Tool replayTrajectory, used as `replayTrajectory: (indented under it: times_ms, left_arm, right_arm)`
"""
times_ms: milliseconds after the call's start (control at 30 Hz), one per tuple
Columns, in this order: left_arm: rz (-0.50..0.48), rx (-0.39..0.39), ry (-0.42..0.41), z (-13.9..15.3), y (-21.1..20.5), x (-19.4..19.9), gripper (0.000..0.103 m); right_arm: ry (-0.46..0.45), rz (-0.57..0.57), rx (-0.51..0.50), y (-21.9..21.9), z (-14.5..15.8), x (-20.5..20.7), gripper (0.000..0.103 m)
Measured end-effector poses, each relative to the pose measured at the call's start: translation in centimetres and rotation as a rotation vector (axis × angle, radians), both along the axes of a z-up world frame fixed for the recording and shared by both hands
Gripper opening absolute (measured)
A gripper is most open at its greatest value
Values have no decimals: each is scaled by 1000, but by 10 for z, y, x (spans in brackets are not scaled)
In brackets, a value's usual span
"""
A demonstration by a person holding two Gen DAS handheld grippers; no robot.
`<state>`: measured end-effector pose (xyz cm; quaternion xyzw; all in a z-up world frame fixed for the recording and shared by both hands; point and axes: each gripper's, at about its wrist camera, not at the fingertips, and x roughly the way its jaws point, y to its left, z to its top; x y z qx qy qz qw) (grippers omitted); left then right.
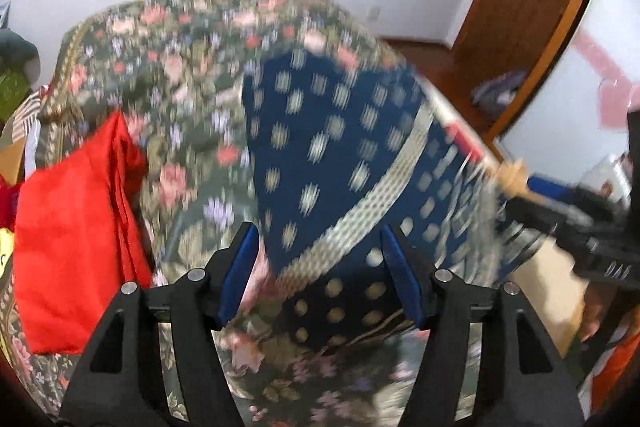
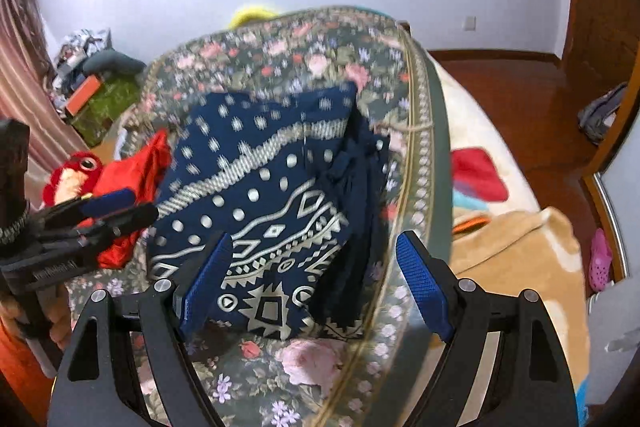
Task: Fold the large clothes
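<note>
While the navy white-patterned folded garment (image 2: 264,219) lies on the floral-quilted bed (image 2: 312,359), both claws are seen spread and empty above its near edge: right claw (image 2: 316,283) centred, left claw (image 1: 320,267) further left.

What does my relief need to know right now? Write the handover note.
Left hand-held gripper: open, nothing gripped, above the near edge of the navy patterned garment.
Right hand-held gripper: open, empty, over the same garment.
Garment: lies on the floral bedspread as a compact folded block, dark folds bunched along its right side.
Red cloth: lies to the garment's left, loosely folded.
Done: navy garment looks folded and released.
Left: tidy the bunched side if needed; finish the red cloth.
</note>
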<state>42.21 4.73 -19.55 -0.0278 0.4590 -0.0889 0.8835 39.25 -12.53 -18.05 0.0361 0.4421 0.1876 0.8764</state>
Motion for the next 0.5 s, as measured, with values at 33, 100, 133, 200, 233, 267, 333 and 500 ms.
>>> replayTrajectory:
  times_ms: [33, 100, 133, 200, 233, 267, 333, 500]
  left_arm:
    - [-4, 10, -5, -8, -2, -2, 65]
    - [-3, 36, -29, -19, -2, -12, 71]
    - [-3, 40, -37, -21, -1, -17, 74]
    - [4, 30, -40, -25, 4, -24, 76]
    - [10, 23, -37, -25, 5, -25, 76]
    - [15, 13, -31, -24, 8, -27, 76]
    - [19, 24, -33, -19, 9, -30, 76]
    - [24, 100, -82, 0, 11, -35, 76]
  right_arm:
    - [15, 4, -11, 0, -6, -1, 81]
    - [57, 7, -52, -1, -28, -2, 81]
    - [72, 6, -67, -2, -35, -3, 81]
    - [113, 3, -118, -8, -52, -4, 81]
    - [124, 3, -134, -11, -57, -5, 81]
    - [131, 6, -129, -15, -58, -7, 81]
    - [131, -1, -102, -23, -54, -10, 81]
    - [69, -5, -85, -26, -24, -15, 82]
